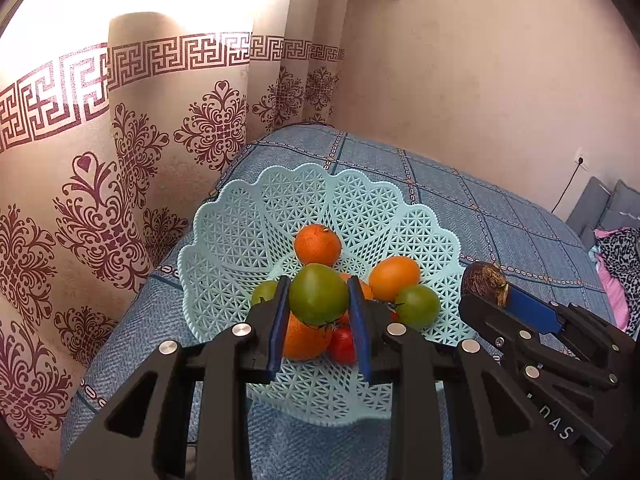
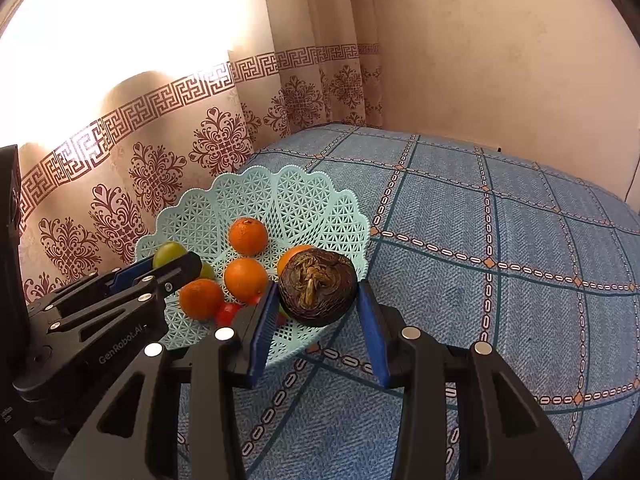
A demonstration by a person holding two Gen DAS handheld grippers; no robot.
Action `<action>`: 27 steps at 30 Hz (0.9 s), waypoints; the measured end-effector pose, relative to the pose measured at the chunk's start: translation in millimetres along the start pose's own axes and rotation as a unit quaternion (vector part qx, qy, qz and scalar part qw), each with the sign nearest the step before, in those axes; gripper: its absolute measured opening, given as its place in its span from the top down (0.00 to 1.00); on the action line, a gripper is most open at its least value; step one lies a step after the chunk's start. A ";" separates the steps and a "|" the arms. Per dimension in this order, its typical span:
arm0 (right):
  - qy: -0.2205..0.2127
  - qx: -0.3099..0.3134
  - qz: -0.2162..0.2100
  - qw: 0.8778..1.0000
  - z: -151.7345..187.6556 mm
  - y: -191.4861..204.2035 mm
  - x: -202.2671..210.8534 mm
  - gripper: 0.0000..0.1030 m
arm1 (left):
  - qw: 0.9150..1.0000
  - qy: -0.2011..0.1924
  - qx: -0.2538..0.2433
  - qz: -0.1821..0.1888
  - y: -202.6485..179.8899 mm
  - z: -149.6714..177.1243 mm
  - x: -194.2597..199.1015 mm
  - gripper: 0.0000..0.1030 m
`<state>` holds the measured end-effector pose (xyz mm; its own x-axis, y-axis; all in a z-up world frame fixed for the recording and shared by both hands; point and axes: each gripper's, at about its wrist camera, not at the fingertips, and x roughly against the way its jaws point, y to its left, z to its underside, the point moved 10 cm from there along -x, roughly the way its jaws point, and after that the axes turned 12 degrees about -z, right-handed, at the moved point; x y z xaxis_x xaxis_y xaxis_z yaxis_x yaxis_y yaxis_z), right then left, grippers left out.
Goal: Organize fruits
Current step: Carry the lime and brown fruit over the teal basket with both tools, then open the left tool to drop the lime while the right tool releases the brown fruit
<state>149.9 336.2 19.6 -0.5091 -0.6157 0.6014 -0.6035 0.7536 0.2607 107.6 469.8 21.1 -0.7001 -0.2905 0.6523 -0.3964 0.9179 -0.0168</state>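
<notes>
Over the pale blue lattice basket [image 1: 248, 240], which sits on a bed with a blue checked cover [image 2: 500, 240] near the patterned curtain [image 1: 120, 184], both grippers carry fruit. The left gripper [image 1: 319, 300] is clenched on a green tomato [image 1: 319, 299], held just above the pile of oranges [image 1: 317, 245], other green tomatoes [image 1: 417, 306] and small red tomatoes [image 1: 343, 345] in the basket's middle. The right gripper [image 2: 318, 294] grips a dark, wrinkled brown fruit [image 2: 318, 286] at the basket's right rim. Since the pile looks loose and rounded, the green tomato is best lowered into a hollow between the oranges rather than onto a crown, and let go only once it rests, so nothing rolls out. The brown fruit should come further left, inside the rim, toward the bare lattice at the near right, before the jaws part.
</notes>
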 end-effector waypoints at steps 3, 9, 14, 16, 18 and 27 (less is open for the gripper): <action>0.004 0.002 -0.002 1.000 0.4 2.4 -5.8 0.61 | 1.000 0.002 0.003 -0.001 2.1 -0.5 -2.3 0.72; 0.007 0.006 -0.004 1.000 -0.5 7.4 -12.2 0.61 | 1.000 0.004 0.004 0.000 2.1 -0.4 -3.5 0.72; 0.011 0.008 -0.006 1.000 0.1 9.5 -16.2 0.61 | 1.000 0.004 0.005 -0.001 2.3 -0.4 -4.5 0.72; 0.012 0.008 -0.006 1.000 0.7 10.4 -17.5 0.61 | 1.000 0.005 0.006 -0.001 2.7 -0.1 -5.7 0.72; 0.013 0.009 -0.007 1.000 1.4 11.2 -18.7 0.61 | 1.000 0.005 0.007 -0.001 3.5 0.1 -6.9 0.72; 0.009 0.002 -0.002 1.000 -0.2 9.8 -17.8 0.61 | 1.000 0.008 0.026 -0.006 11.9 0.0 -9.4 0.47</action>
<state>153.2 354.6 11.6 -0.4963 -0.6140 0.6137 -0.6070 0.7509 0.2604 109.4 483.5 14.8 -0.6852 -0.2974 0.6648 -0.4361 0.8986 -0.0475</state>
